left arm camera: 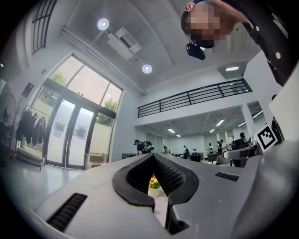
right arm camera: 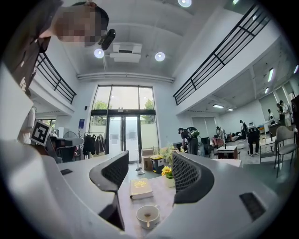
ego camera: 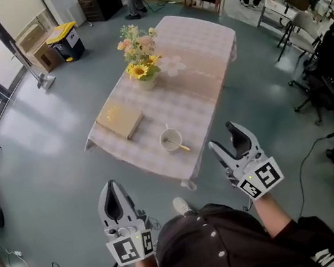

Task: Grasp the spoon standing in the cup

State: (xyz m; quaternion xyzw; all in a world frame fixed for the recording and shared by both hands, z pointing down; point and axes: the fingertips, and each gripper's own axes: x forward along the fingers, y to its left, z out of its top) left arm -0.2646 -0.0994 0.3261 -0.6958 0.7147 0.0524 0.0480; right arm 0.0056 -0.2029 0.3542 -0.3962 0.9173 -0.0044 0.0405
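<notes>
Spoon [ego camera: 180, 146] leans in the white cup [ego camera: 170, 140] near the front edge of the cloth-covered worktop [ego camera: 207, 72], and nothing's touched it yet. Right gripper [ego camera: 225, 138] is spread wide, lined up but well short. Left gripper [ego camera: 114, 194] is pinched together and empty. Room's a big open hall with a grey floor [ego camera: 45, 163].

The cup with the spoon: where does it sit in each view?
Head view: cup on the table's near end, centre of the picture.
Left gripper view: not in it.
Right gripper view: cup low centre, between the open jaws.
Shared landmark: the sunflower vase, in all three.
</notes>
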